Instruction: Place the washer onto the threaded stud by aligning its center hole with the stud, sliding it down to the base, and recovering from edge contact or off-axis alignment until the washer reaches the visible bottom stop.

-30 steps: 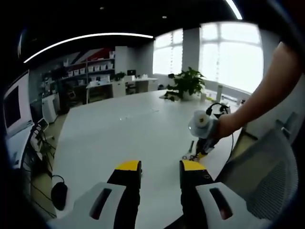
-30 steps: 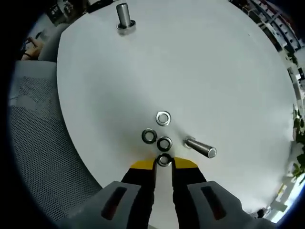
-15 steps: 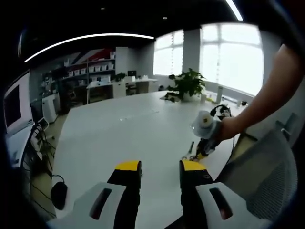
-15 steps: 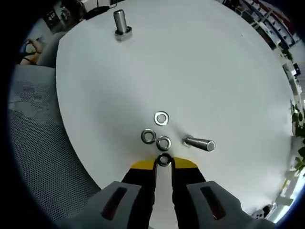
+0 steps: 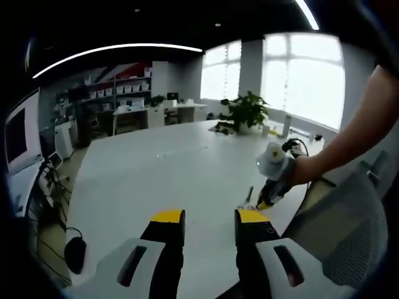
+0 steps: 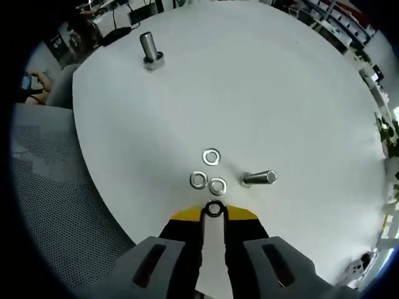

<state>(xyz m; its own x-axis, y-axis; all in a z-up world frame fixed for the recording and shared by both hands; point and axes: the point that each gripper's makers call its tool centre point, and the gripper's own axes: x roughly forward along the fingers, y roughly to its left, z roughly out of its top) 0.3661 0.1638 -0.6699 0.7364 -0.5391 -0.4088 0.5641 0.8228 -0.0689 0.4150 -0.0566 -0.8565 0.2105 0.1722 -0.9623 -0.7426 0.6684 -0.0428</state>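
Observation:
My right gripper (image 6: 214,212) is shut on a steel washer (image 6: 214,208), held edge-on between its yellow tips a little above the white table (image 6: 268,93). Just beyond it lie three loose washers (image 6: 211,157) in a cluster. A threaded stud (image 6: 259,178) stands on its base right of them, leaning right in this fisheye view. A second stud (image 6: 148,48) stands far off at the upper left. My left gripper (image 5: 209,218) hovers open over the near table edge with nothing between its jaws. In the left gripper view a person's hand holds the right gripper (image 5: 273,182) at the right.
A grey mesh chair (image 6: 56,205) sits beside the table edge on the left of the right gripper view and appears as a mesh chair (image 5: 349,237) in the left gripper view. A potted plant (image 5: 244,111) stands at the table's far end. Shelves and desks line the back wall.
The right gripper has risen and pulled back slightly with the washer, so the loose washers and stud look smaller and farther. The left gripper has held still.

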